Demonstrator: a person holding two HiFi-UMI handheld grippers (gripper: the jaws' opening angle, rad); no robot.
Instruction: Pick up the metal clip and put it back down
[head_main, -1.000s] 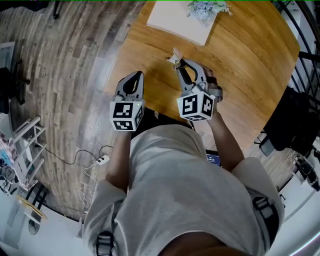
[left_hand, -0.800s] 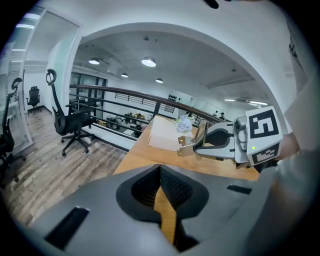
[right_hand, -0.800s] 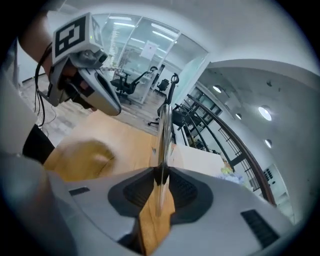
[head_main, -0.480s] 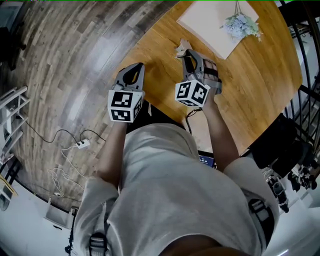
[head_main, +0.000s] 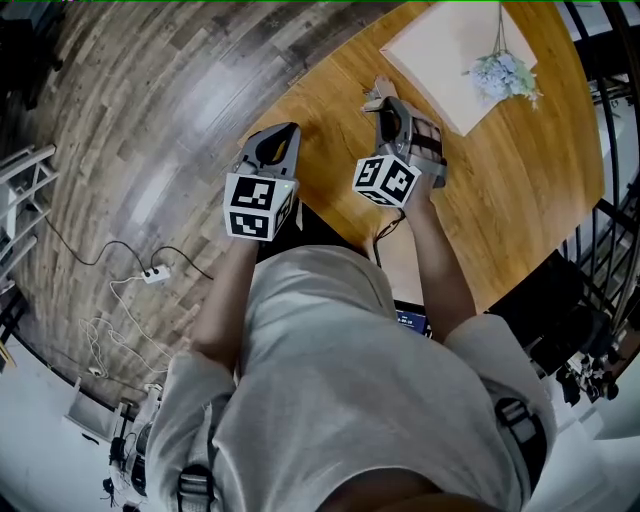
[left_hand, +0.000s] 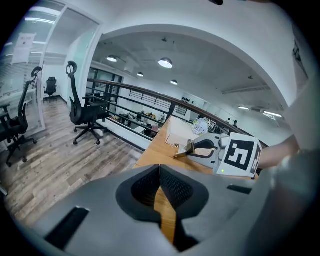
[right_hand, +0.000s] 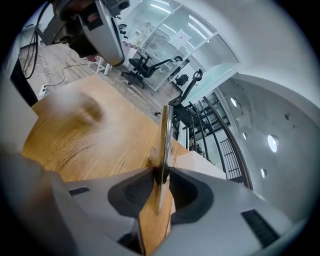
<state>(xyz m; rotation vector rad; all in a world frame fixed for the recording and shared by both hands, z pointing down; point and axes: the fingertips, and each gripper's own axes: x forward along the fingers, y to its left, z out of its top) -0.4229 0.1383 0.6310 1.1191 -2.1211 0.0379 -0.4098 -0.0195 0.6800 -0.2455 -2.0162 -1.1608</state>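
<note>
The metal clip stands edge-on between the pads of my right gripper, which is shut on it above the wooden table. In the head view the clip juts from the tip of the right gripper, near the table's left edge. The left gripper view shows the same clip sticking out of the right gripper, raised a little off the wood. My left gripper is shut with nothing in it and hangs at the table's near edge, to the left of the right one.
A white board with a bunch of pale flowers lies on the table just beyond the clip. Black railings run past the table's right side. Office chairs stand on the plank floor to the left, and cables lie there.
The head camera has swung, so the table and board sit further right and up in the picture. The right gripper still holds the clip; both grippers keep about the same spacing.
</note>
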